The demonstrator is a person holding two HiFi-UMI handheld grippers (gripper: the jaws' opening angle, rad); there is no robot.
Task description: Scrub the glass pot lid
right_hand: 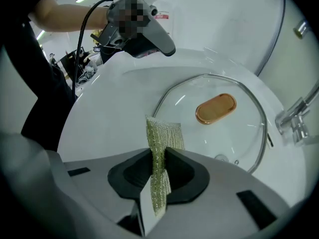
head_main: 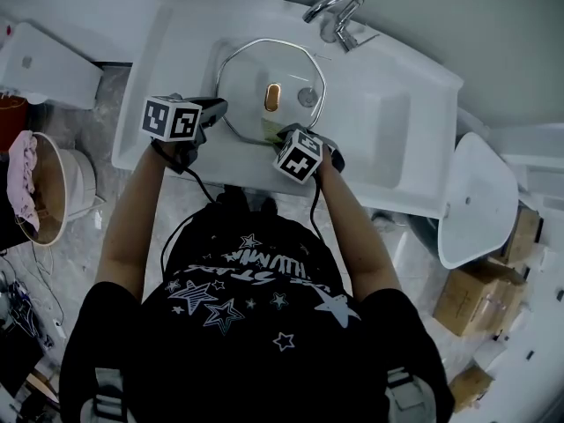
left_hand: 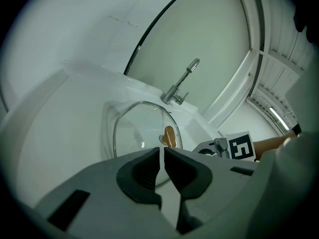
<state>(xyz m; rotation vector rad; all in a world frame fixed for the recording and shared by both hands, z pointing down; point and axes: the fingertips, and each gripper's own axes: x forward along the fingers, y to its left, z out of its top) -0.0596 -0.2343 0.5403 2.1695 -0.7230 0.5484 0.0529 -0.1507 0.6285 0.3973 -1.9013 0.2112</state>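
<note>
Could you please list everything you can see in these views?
sink: one, white, before the person
faucet: one, chrome, at the sink's back
glass pot lid: one, clear, metal-rimmed, lying in the sink
lid handle: one, copper, at the lid's middle
scrubbing pad: one, yellow-green, in the right claw
bucket: one, pale, floor at left
cardboard boxes: several, brown, floor at right
left claw: one, grey, jaws nearly together, empty, by the lid's left edge
right claw: one, grey, shut on the scrubbing pad, at the lid's near edge
</note>
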